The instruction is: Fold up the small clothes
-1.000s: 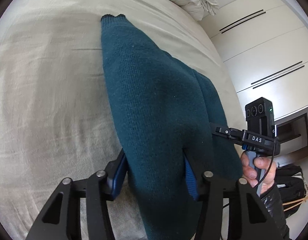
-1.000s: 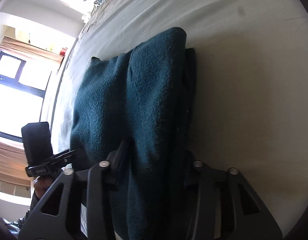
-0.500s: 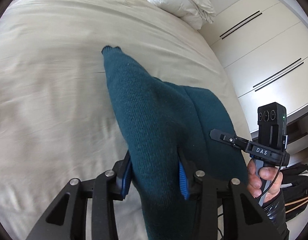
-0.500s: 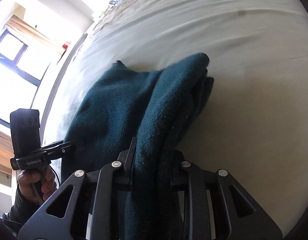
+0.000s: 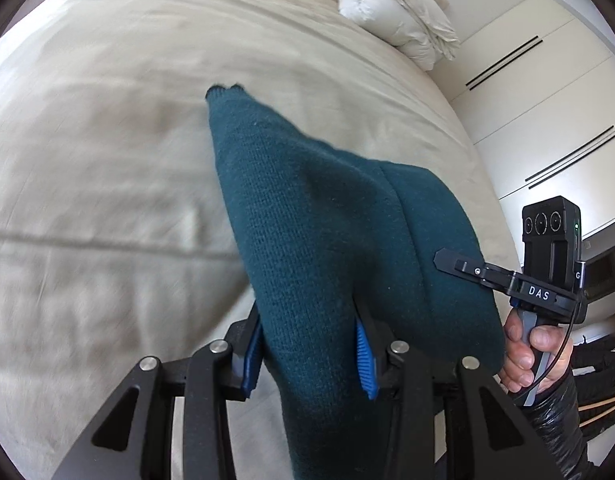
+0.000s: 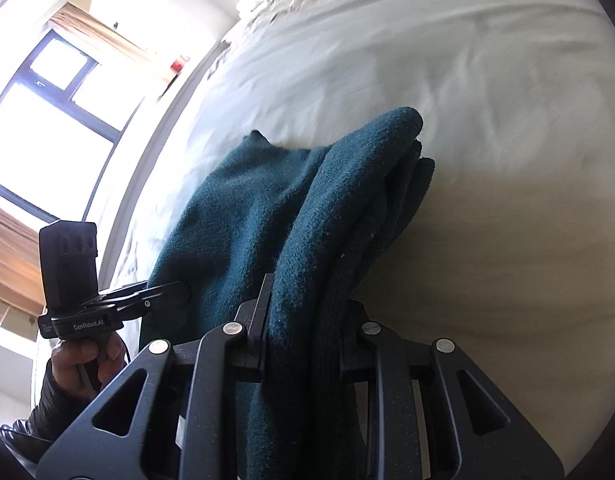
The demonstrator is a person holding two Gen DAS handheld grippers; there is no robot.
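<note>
— Both ends of what, and over what?

— Over the bed (image 5: pixel 107 160), a teal knit garment (image 5: pixel 307 220), partly lifted, far edge resting on the cover. I clamp my left gripper (image 5: pixel 307 354) on one near corner, my right gripper (image 6: pixel 303 320) on the other, bunched thick.

— Which step?

— Mid-fold, I judge. Next I need to carry both corners forward together, level, and lay them on the far edge before letting go.
</note>
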